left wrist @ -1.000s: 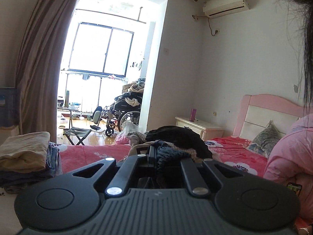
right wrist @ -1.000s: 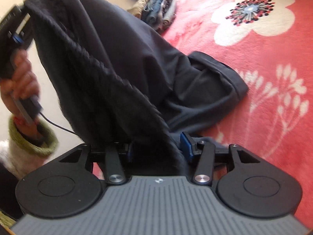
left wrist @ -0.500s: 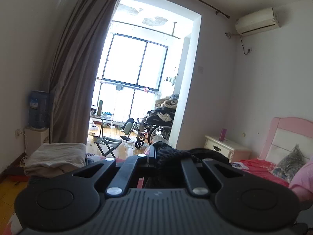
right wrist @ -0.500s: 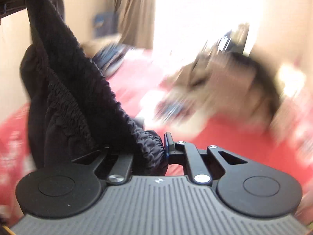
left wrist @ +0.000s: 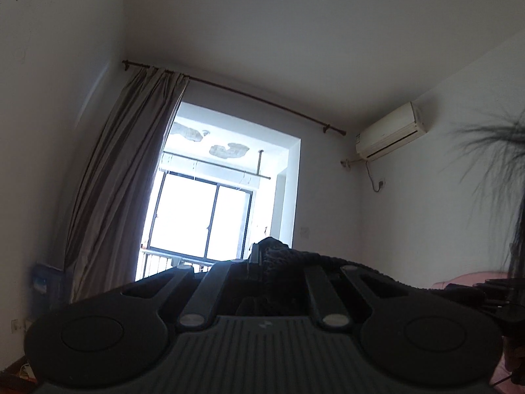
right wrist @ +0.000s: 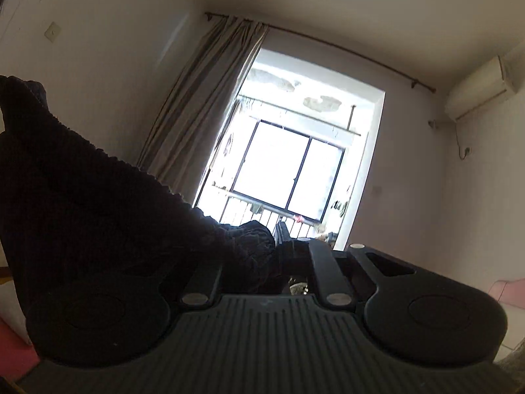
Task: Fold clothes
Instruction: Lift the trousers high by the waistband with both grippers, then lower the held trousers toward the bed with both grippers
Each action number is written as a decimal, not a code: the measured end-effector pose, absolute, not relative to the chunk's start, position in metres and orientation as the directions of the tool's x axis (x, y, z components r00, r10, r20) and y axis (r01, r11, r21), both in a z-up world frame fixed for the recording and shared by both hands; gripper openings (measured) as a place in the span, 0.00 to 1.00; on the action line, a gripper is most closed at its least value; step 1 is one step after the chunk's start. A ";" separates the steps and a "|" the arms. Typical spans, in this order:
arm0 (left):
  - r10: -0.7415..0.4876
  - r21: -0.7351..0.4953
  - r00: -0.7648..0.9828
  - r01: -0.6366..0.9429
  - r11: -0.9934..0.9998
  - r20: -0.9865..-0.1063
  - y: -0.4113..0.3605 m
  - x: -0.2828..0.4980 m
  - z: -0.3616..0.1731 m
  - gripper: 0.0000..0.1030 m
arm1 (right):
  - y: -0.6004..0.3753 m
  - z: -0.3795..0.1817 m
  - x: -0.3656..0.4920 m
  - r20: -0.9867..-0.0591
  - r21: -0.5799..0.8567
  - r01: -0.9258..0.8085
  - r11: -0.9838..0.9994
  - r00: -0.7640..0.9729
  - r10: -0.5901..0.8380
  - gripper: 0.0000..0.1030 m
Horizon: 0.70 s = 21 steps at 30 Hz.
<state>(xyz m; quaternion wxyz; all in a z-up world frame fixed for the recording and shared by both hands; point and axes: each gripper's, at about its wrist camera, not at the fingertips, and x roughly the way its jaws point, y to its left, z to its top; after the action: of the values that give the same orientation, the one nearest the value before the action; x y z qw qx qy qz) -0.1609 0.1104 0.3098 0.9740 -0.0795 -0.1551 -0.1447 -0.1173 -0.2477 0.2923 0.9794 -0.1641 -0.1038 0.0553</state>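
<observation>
low in the left wrist view, the left gripper point(left wrist: 262, 262) is clamped on a bunched bit of the black garment point(left wrist: 279, 256), whose ribbed, elasticated edge runs off toward the lower right of that frame. in the right wrist view the right gripper point(right wrist: 275, 246) has just been closing and now pinches another gathered bit of the same garment point(right wrist: 98, 213), which rises as a dark sheet to the upper left of the frame, draping over the left side of the tool's body. both cameras tilt up past the cloth to the curtain point(left wrist: 115, 170) left of centre, the bright window point(left wrist: 200, 220) in the middle and the air conditioner point(left wrist: 390, 134) at upper right, with hair point(left wrist: 492, 151) at the right edge; the bed is barely in view, only slivers of red and pink at the lower edges. so the garment looks held up in the air by 2 points, probably on its waistband. to do this step well, i would keep both grips firm and level with each other, draw the 2 hands apart until the edge between them is taut, and let the cloth hang free so twists drop out. a slack or lopsided hold would likely carry creases into the fold. only then lower it flat and smooth.
</observation>
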 end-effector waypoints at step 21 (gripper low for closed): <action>-0.290 -0.050 0.851 0.345 0.937 0.437 0.079 -0.261 0.344 0.06 | -0.270 0.333 -0.179 0.288 -0.304 -0.106 0.947 0.937 0.198 0.08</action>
<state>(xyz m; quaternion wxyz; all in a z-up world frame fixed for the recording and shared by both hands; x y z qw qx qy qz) -0.2614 0.0788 0.3442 0.9600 -0.0632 -0.2169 -0.1653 -0.1790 -0.2705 0.3327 0.9736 -0.1436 -0.1594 0.0780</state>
